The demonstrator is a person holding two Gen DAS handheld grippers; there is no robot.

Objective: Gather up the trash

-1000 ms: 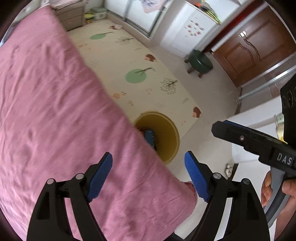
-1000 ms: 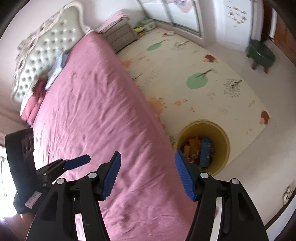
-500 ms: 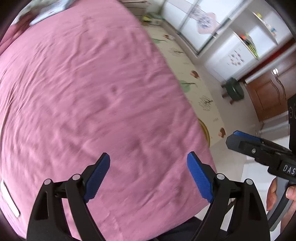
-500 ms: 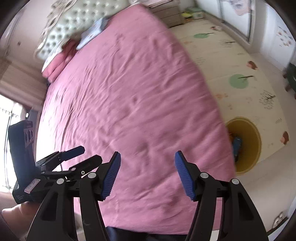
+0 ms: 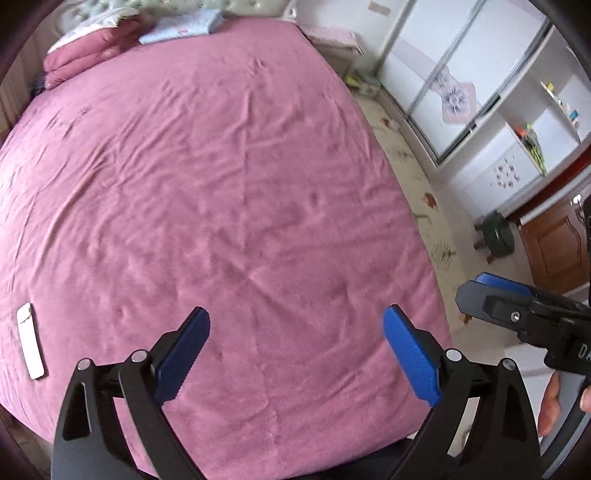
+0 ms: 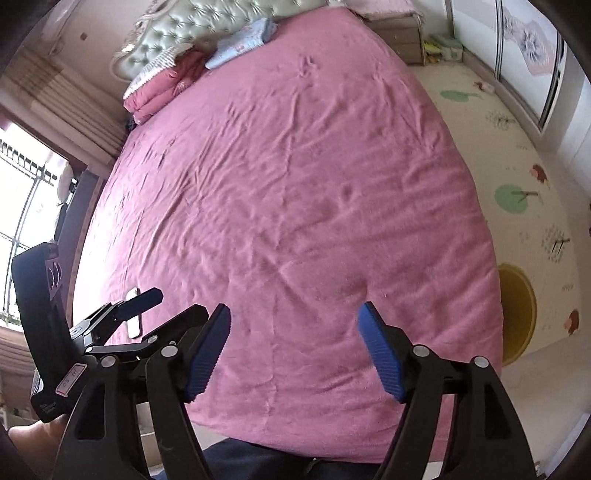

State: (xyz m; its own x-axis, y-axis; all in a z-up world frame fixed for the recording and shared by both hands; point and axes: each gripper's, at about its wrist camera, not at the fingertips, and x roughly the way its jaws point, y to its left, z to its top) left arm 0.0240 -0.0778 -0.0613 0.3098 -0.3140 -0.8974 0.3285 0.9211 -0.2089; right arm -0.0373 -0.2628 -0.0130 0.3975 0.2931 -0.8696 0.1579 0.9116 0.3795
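Observation:
My left gripper (image 5: 295,354) is open and empty above the foot end of a pink bed (image 5: 229,192). My right gripper (image 6: 295,347) is open and empty over the same bed (image 6: 295,192). A flat white oblong object (image 5: 30,339) lies on the bed's left edge; it shows partly behind the left gripper in the right wrist view (image 6: 133,325). A yellow trash bin (image 6: 515,314) stands on the floor right of the bed, half hidden by the bed's edge. Its contents are hidden.
Folded pink bedding (image 6: 162,88) and a light blue cloth (image 6: 243,42) lie by the tufted headboard (image 6: 207,22). A patterned play mat (image 6: 517,147) covers the floor to the right. A green stool (image 5: 496,236), wardrobe and brown door stand beyond.
Both grippers have swung away from the yellow bin toward the bed's middle and headboard. The bin has left the left wrist view. Both grippers stayed open and empty.

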